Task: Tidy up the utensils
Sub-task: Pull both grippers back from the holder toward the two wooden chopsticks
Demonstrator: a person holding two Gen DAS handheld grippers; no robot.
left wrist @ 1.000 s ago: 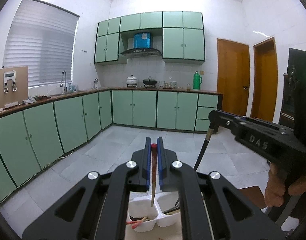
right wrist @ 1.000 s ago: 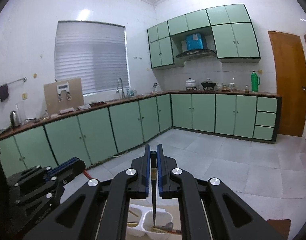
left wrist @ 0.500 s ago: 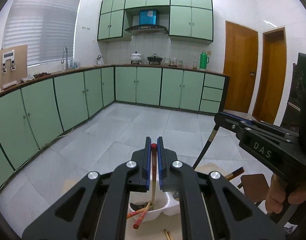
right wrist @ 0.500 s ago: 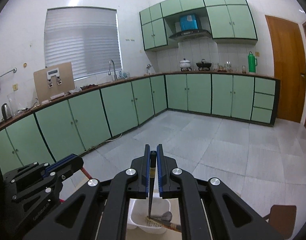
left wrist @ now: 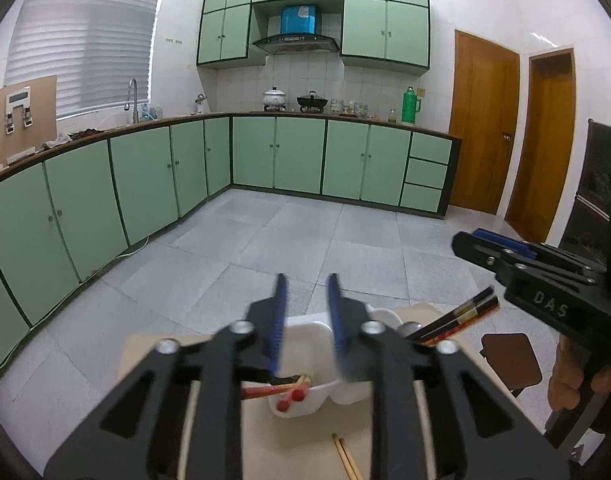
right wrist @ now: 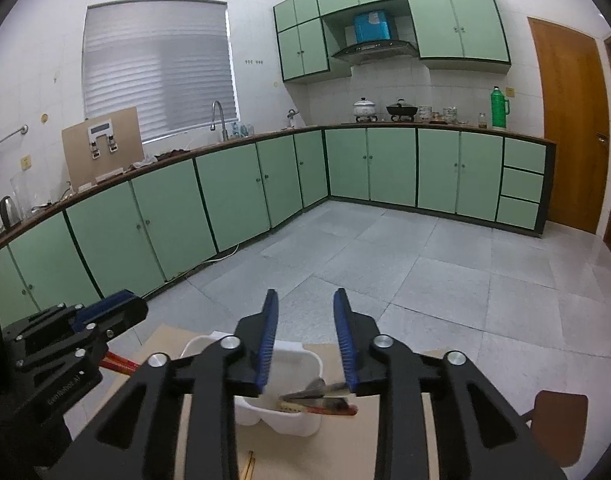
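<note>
Both grippers have let go: left gripper (left wrist: 305,322) and right gripper (right wrist: 305,338) now stand spread and empty. Red chopsticks (left wrist: 279,392) and dark chopsticks (right wrist: 319,400) lie in the white caddy (right wrist: 297,360). Release seems finished; next calls for the loose chopsticks (left wrist: 345,456) at 6 o'clock.

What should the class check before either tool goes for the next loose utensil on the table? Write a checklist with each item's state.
1. Left tool open and empty: ok.
2. Right tool open and empty: ok.
3. Red chopsticks in the white holder: ok, ends stick out over its rim.
4. Dark chopsticks in the other compartment: ok, leaning out.
5. Loose chopsticks on the table still to collect: not ok.
6. Holder steady: cannot tell.
</note>
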